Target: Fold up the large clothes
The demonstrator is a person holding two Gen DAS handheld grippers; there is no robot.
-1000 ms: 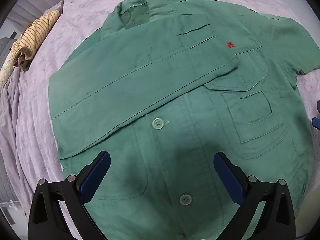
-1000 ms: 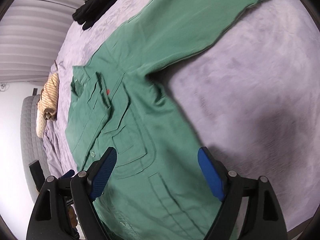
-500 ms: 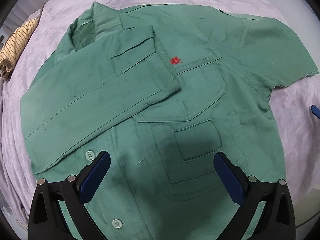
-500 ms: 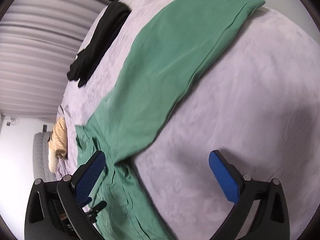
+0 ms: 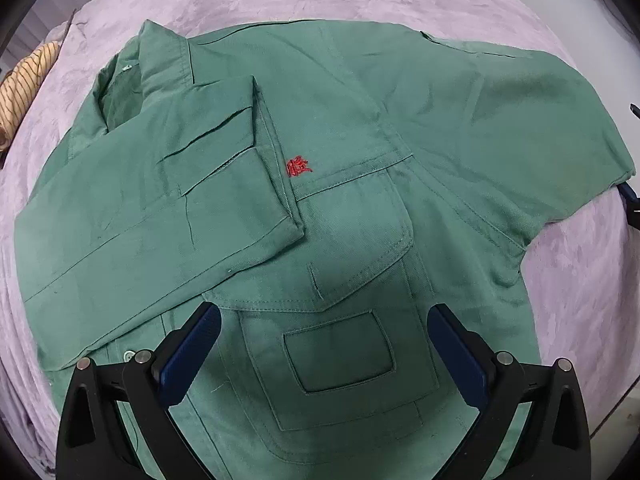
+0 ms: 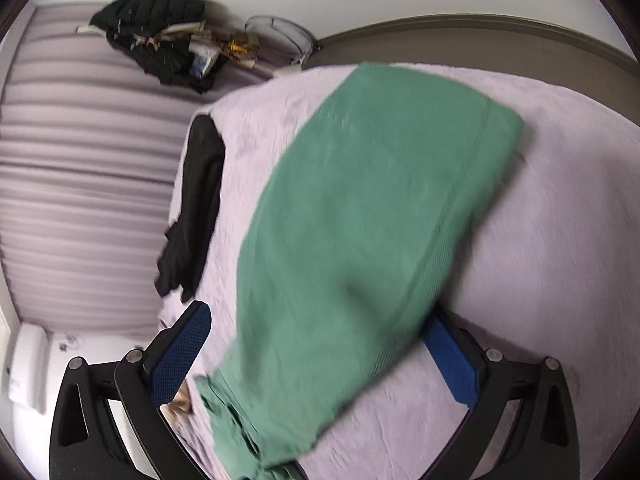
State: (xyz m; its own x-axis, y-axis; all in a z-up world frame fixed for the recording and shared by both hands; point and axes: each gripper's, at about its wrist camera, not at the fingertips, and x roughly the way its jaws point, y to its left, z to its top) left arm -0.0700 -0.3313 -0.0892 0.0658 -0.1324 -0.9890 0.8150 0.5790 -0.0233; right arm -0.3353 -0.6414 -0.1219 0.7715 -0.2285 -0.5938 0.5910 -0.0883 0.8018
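Green jacket [image 5: 360, 208]: flat on bed [image 5: 580, 280], front up. One sleeve [image 5: 152, 216] folded across chest; other sleeve [image 6: 360, 208] stretched out, awaiting folding. Left hand-held gripper [image 5: 324, 354]: open, empty, above pocket. Right hand-held gripper [image 6: 316, 354]: open, straddling sleeve.

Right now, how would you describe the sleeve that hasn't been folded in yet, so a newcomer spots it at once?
Start at the lilac bedspread and find the green jacket lying on it. One sleeve is folded across the chest; the unfolded sleeve stretches straight out over the bedspread, running between the fingers of the open right claw.
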